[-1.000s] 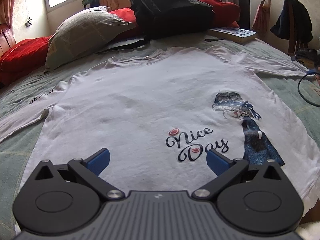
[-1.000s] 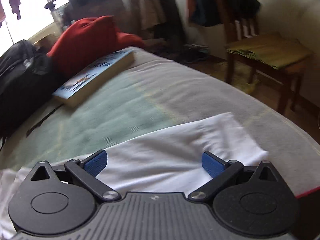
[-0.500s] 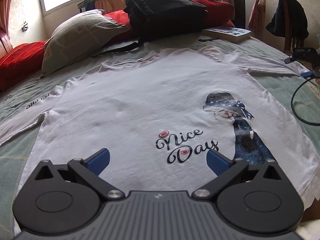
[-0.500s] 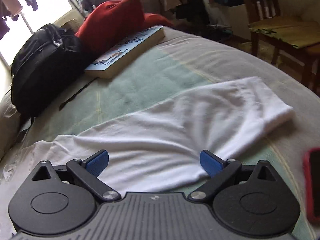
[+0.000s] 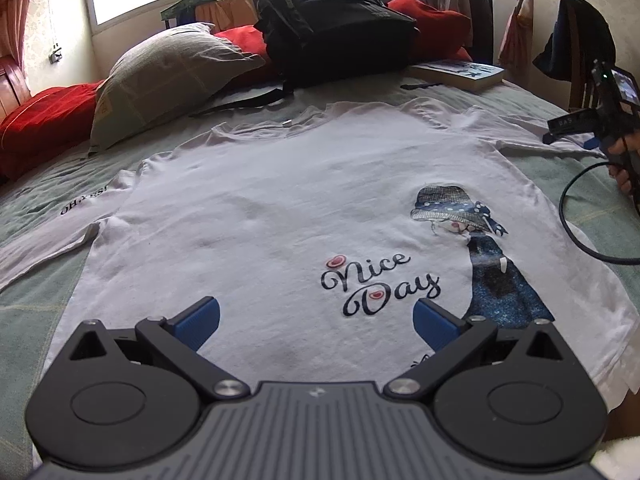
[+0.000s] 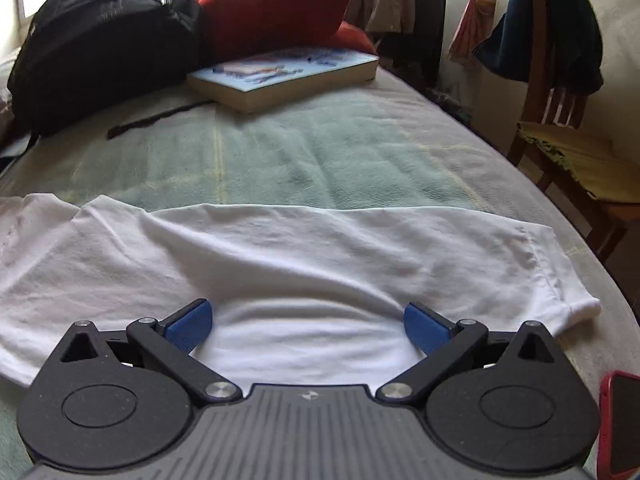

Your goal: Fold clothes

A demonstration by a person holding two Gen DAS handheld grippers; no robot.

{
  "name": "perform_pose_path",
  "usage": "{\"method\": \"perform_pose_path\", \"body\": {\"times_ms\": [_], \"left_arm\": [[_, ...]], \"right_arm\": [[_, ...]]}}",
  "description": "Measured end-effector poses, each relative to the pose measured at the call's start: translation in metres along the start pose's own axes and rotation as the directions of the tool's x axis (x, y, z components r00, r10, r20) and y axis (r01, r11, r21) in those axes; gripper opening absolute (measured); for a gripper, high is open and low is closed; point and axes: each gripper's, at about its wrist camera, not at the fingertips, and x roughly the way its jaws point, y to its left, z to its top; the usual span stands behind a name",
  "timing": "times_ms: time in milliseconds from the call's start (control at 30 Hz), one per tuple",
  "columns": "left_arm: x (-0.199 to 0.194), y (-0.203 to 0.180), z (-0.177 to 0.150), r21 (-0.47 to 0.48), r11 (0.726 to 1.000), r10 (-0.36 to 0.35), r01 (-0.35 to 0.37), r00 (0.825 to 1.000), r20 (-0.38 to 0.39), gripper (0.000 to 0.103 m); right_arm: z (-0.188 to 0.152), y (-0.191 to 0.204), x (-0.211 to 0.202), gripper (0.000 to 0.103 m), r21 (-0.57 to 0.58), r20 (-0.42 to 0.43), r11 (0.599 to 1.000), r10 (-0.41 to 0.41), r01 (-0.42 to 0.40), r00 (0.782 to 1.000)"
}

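A white long-sleeved shirt (image 5: 288, 208) with a "Nice Day" print and a girl figure lies flat, front up, on a green bed cover. My left gripper (image 5: 316, 320) is open and empty, low over the shirt's bottom hem. My right gripper (image 6: 306, 326) is open and empty, over the near edge of the shirt's right sleeve (image 6: 320, 252), which lies stretched toward the bed's right edge. The right gripper also shows in the left wrist view (image 5: 592, 128) beside that sleeve.
A black backpack (image 5: 332, 20), a grey pillow (image 5: 168, 76), red cushions (image 5: 44, 120) and a book (image 6: 288, 72) lie at the head of the bed. A red phone (image 6: 620, 424) lies at the bed's right edge. A wooden chair (image 6: 568, 112) with clothes stands to the right.
The right gripper has swung left and drawn back, so the whole sleeve now lies across its view. The left gripper has shifted slightly left along the hem. Both stay open.
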Motion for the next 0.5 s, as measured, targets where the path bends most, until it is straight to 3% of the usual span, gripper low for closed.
{"method": "perform_pose_path", "body": {"times_ms": [133,233,367,500], "left_arm": [[0.002,0.005,0.000,-0.015,1.000,0.005,-0.005,1.000,-0.003,0.102],[0.002,0.004,-0.001,-0.008,1.000,-0.008,0.008,1.000,0.002,0.102],[0.002,0.006,-0.002,-0.015,1.000,-0.002,0.002,1.000,0.001,0.102],[0.003,0.009,-0.002,-0.022,1.000,0.004,-0.004,1.000,0.000,0.102]], "right_arm": [[0.009,-0.011,-0.010,0.103,0.090,-0.040,0.992,-0.080,0.083,0.996],[0.021,0.006,-0.020,0.103,0.071,-0.003,0.997,0.036,-0.035,0.999],[0.036,0.051,-0.016,0.103,-0.022,-0.004,0.982,0.189,-0.189,0.982],[0.042,0.095,0.003,0.103,-0.127,-0.050,0.965,0.224,-0.228,0.973]]}}
